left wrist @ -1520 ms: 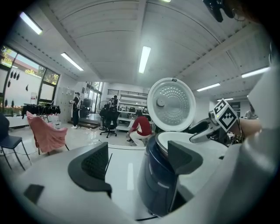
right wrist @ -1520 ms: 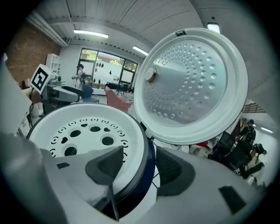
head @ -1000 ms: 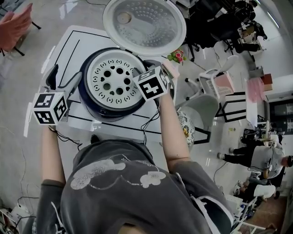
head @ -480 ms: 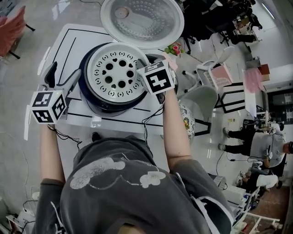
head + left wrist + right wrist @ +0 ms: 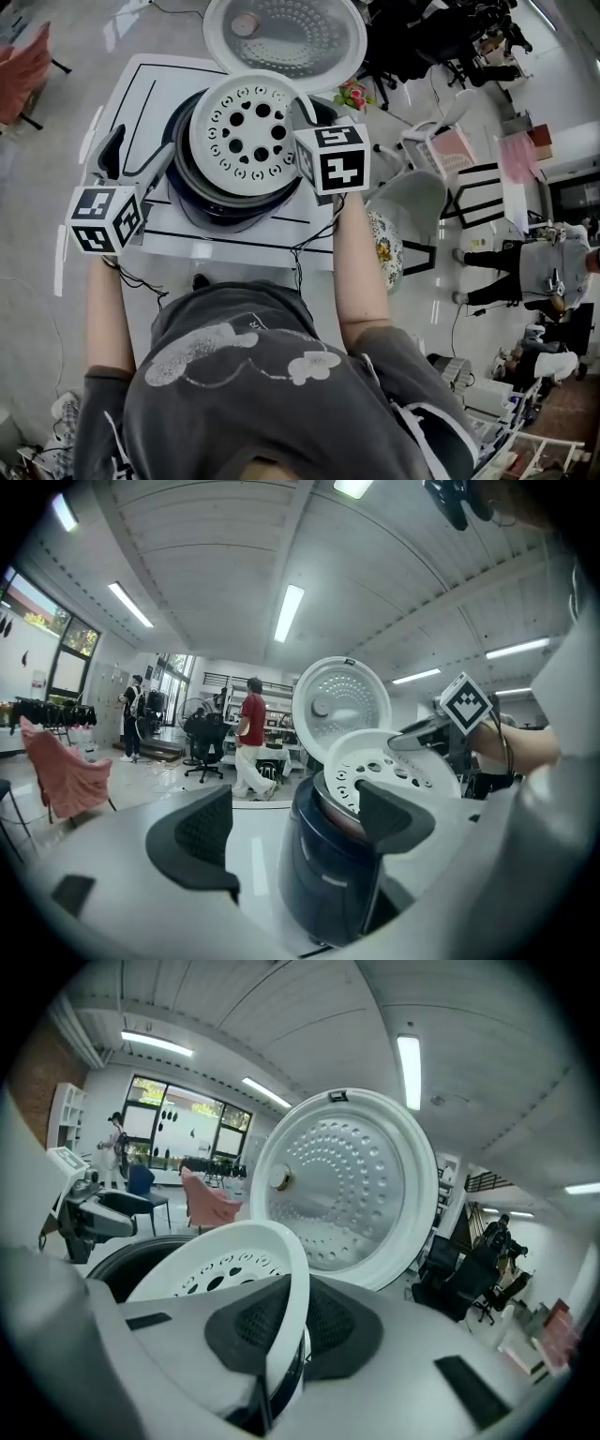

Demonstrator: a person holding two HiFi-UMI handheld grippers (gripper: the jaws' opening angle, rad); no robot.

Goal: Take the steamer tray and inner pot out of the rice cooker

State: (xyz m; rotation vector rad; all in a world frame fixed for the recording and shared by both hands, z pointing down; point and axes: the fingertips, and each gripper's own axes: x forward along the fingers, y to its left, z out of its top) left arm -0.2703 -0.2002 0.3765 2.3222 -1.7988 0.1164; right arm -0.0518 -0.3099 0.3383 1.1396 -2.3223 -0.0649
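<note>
Busy workshop floor with chairs and people lies around a white worktop marked with black lines, and on it stands the dark rice cooker; the white perforated steamer tray sits over the cooker's mouth, tilted, its right edge looking higher than its left and its low side apparently not yet clear of the opening; the right tongs have just been closing and are now clamped on that right rim, which the right gripper view shows running edge-on between the two pads; from those tongs the tray spreads away to the left, a round disc with no long axis, so the hold is at one side only and the far side hangs unsupported; beneath it a metal rim, probably the inner pot, is in place inside the cooker; behind, the cooker's lid stands open, close above the tray's far edge, so the lift probably needs to come up and toward the person rather than back; the left tongs hang by the cooker's left flank, well off the tray, their jaws apart and pressing nothing, the cooker's body just ahead of them; the right hand is plainly the nearer one for the tray.
</note>
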